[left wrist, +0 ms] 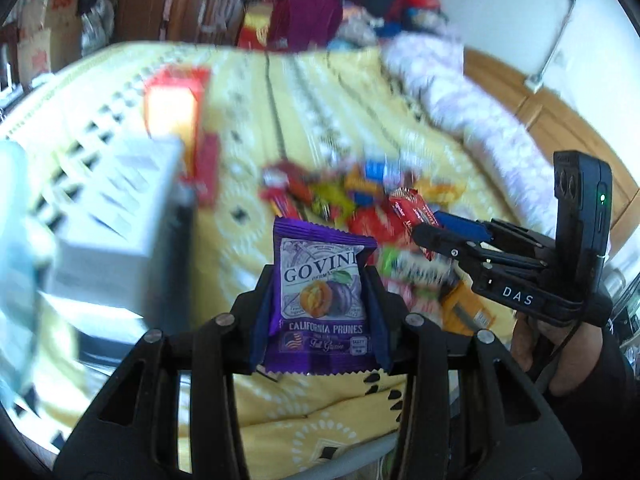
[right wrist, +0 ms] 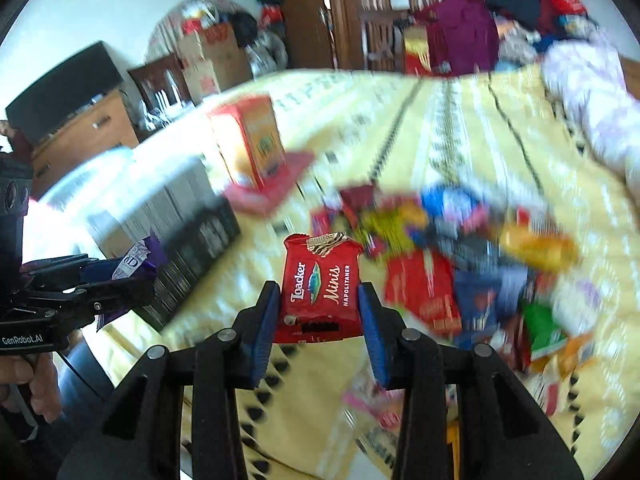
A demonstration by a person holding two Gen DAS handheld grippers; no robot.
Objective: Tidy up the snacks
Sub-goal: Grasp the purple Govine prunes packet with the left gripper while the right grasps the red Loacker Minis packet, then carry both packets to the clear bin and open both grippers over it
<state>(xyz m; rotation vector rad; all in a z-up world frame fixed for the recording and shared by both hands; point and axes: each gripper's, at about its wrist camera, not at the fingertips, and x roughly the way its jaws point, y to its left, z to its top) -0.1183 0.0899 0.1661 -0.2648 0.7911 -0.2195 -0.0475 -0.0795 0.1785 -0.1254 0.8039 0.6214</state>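
With left tongs (left wrist: 322,300) gripping prunes packet (left wrist: 322,292) and right tongs (right wrist: 320,312) gripping wafer packet (right wrist: 320,288), carry both level toward the bed's (left wrist: 320,120) left edge box (left wrist: 120,216).

Home bedroom: bed (right wrist: 460,128) with yellow patterned bedspread, rolled floral quilt (left wrist: 460,92), clothes pile (right wrist: 480,28) by wooden doors (right wrist: 360,4), wooden dresser (right wrist: 80,132), cardboard boxes (right wrist: 212,60).

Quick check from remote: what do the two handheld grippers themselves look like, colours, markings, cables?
Both are black scissor-linkage frames with silver pivot pins and blue pads on the fingers. The right gripper carries white "DAS" lettering, an upright black module with a green light, and a black cable. The left gripper reads "GenRobot.AI" in white. A dark sleeve shows behind the right one.
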